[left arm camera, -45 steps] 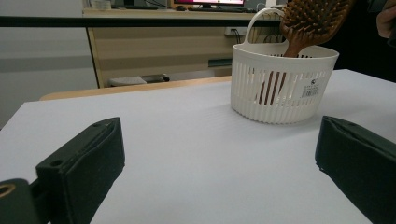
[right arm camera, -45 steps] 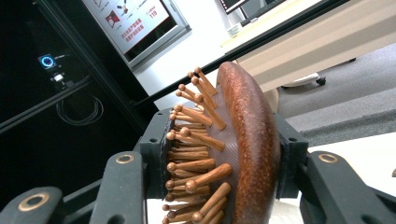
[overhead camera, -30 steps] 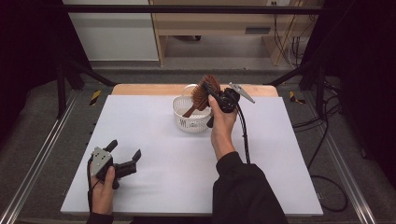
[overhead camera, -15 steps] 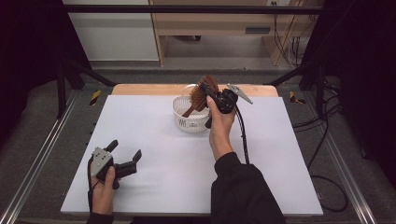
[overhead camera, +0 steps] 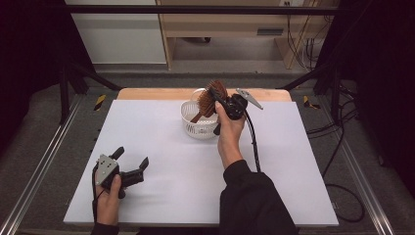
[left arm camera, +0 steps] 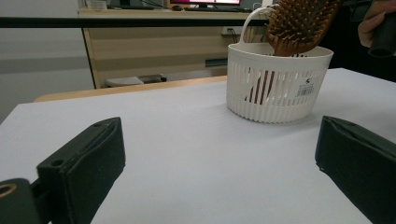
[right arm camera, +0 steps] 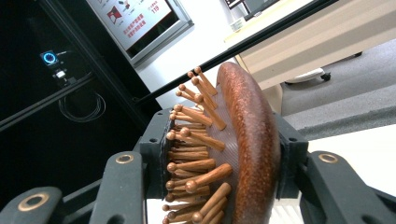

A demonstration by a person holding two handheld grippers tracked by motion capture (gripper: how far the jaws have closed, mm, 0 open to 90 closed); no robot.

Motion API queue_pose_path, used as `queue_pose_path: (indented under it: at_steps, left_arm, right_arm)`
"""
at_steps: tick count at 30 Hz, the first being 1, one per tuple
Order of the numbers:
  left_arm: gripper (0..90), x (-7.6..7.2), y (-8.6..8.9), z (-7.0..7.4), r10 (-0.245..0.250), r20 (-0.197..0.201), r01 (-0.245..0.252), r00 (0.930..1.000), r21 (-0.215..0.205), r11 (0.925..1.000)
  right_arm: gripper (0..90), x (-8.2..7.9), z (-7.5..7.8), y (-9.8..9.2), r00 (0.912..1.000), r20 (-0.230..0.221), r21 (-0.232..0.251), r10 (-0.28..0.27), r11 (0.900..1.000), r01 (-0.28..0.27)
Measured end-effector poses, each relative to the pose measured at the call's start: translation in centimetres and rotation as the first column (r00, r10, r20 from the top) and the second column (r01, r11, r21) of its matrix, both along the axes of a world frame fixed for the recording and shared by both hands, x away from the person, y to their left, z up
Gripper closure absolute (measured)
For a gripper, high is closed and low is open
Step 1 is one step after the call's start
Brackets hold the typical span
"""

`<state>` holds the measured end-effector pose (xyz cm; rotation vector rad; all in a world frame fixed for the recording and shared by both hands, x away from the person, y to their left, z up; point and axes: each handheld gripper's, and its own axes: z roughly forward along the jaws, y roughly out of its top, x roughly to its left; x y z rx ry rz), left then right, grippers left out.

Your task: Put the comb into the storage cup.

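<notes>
Left hand-held gripper [overhead camera: 131, 165] is seen low at the near left of the desk [overhead camera: 147, 127], jaws spread wide with nothing between them; in the left gripper view only bare desk lies between the two black pads. It is parked well apart from the work.

Toward the middle, a white slotted basket [overhead camera: 195, 125] with a loop handle stands upright at the far edge of the desk.

Above it, a wooden hairbrush [overhead camera: 211, 97] is held by its head: the right hand-held gripper [overhead camera: 222, 100] is clamped across the head, one pad on the bristle face, the other on the smooth back, as shown in the right gripper view [right arm camera: 233, 154]. The handle is angled down into the basket; whether its tip rests on the basket floor cannot be told for certain through the slots.

Step judged in hand: the brush being put into, or taken from, the basket.

To be done well:
- the brush is best kept steeply tilted so the handle clears the rim and the loop handle;
- the grip is best kept until the brush is clearly supported, since the bristles give an uneven seat;
- the light basket may tip if pushed sideways; the free gripper could be brought over to steady it.
</notes>
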<state>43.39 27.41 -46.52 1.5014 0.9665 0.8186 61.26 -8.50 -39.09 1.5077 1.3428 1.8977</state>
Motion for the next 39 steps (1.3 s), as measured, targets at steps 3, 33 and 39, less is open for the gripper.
queue_pose_path:
  at_steps: [3,33,39]
  left_arm:
    - [1.7,-0.01,-0.03,0.0,-0.002,0.0,0.002,1.0,0.001,1.0]
    - [1.7,0.0,-0.08,-0.01,-0.006,-0.001,0.006,1.0,0.0,1.0]
    - [1.7,0.0,-0.05,0.0,-0.006,0.0,0.006,1.0,0.0,1.0]
  right_arm:
    - [50.8,0.01,-0.08,0.06,1.0,0.001,-0.004,0.002,1.0,-0.002]
    - [50.3,0.04,-0.52,-0.21,0.9999,-0.009,-0.006,0.013,1.0,-0.013]
    - [49.9,0.1,-0.57,-0.4,0.9998,-0.009,-0.012,0.017,1.0,-0.018]
